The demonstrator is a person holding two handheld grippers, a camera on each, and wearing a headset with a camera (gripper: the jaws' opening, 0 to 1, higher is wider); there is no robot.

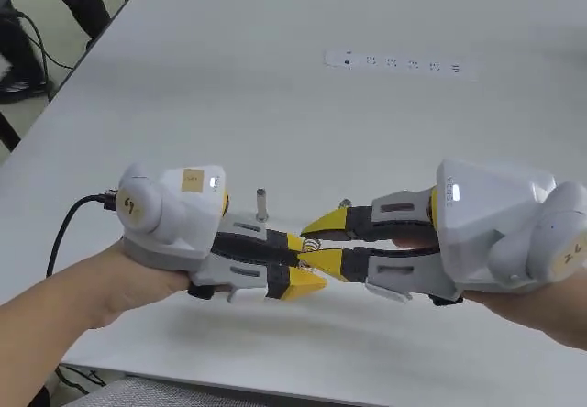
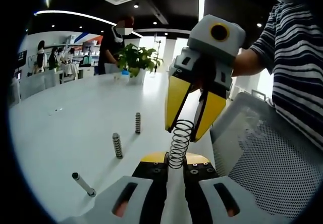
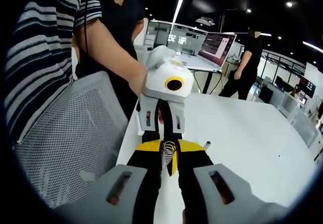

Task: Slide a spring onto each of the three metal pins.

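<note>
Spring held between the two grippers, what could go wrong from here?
The left gripper pinches the spring by one end, so it could flick out. The right gripper stands open around the other end; closing there might crush the coils. The table edge is close, so a dropped spring may fall off.

We see a silver coil spring point(image 2: 180, 143) low at centre of the left gripper view, rising upright. To its left, two pins point(image 2: 117, 145) stand wearing springs; a bare pin point(image 2: 82, 183) sits lower left.
</note>
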